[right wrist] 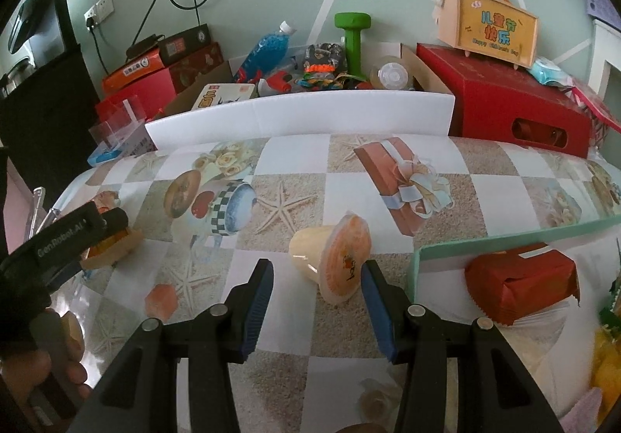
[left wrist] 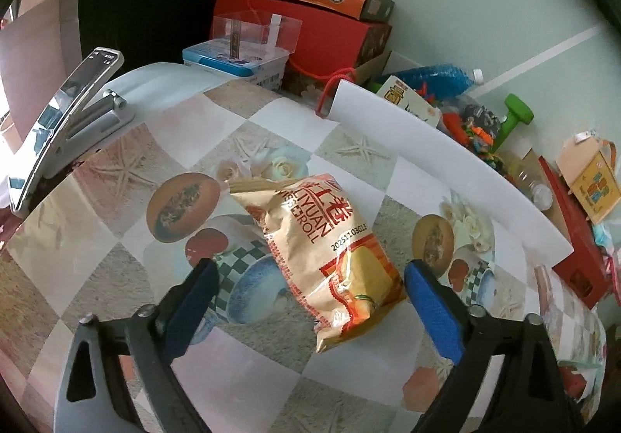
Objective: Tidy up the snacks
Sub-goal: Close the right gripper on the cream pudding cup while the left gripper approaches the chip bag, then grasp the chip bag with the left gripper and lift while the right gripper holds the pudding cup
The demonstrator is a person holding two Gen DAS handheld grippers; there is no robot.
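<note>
A tan and orange egg roll snack bag (left wrist: 322, 258) lies flat on the patterned tablecloth. My left gripper (left wrist: 314, 303) stands open around its near half, both blue pads (left wrist: 198, 301) clear of it. In the right wrist view a jelly cup (right wrist: 330, 258) with an orange lid lies on its side. It lies at the tips of my right gripper (right wrist: 318, 297), which is open. The lid rim is close to the right pad (right wrist: 378, 306), and the left pad stands apart. A green tray (right wrist: 417, 266) to the right holds a red-brown packet (right wrist: 520, 281).
A white foam board (right wrist: 302, 114) runs along the table's back, with red boxes (right wrist: 504, 106), a green dumbbell (right wrist: 353, 40) and toys behind it. A phone on a stand (left wrist: 66, 114) is at far left. A person's hand (right wrist: 58, 347) holds the left gripper's handle.
</note>
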